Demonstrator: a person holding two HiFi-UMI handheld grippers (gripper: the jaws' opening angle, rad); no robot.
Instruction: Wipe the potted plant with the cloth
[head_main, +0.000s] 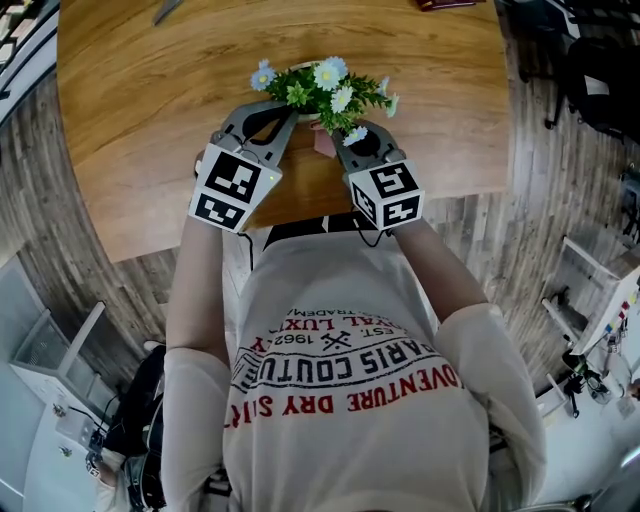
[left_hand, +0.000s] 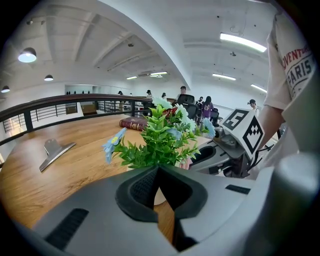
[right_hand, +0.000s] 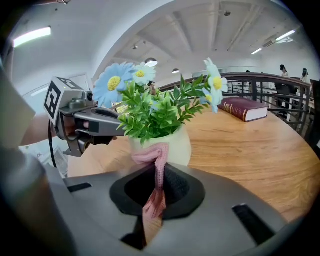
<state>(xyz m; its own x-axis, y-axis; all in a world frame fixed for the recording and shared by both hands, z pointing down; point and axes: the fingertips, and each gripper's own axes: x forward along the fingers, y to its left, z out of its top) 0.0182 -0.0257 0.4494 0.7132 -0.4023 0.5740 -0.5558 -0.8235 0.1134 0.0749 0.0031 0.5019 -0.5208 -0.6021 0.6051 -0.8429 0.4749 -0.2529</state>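
A potted plant (head_main: 322, 92) with green leaves and pale blue and white flowers stands near the front edge of the round wooden table (head_main: 150, 120). Its cream pot (right_hand: 176, 145) shows in the right gripper view. My right gripper (head_main: 338, 141) is shut on a pink cloth (right_hand: 156, 165), and the cloth's upper end lies against the pot's front. My left gripper (head_main: 288, 122) is shut with nothing between its jaws, just left of the plant (left_hand: 159, 137), its tip close to the pot; whether it touches I cannot tell.
A dark red book (right_hand: 246, 108) lies on the table beyond the plant, also seen as the book (left_hand: 133, 123) in the left gripper view. A metal clip (left_hand: 52, 151) rests on the wood at the left. A railing (left_hand: 45, 111) runs behind the table.
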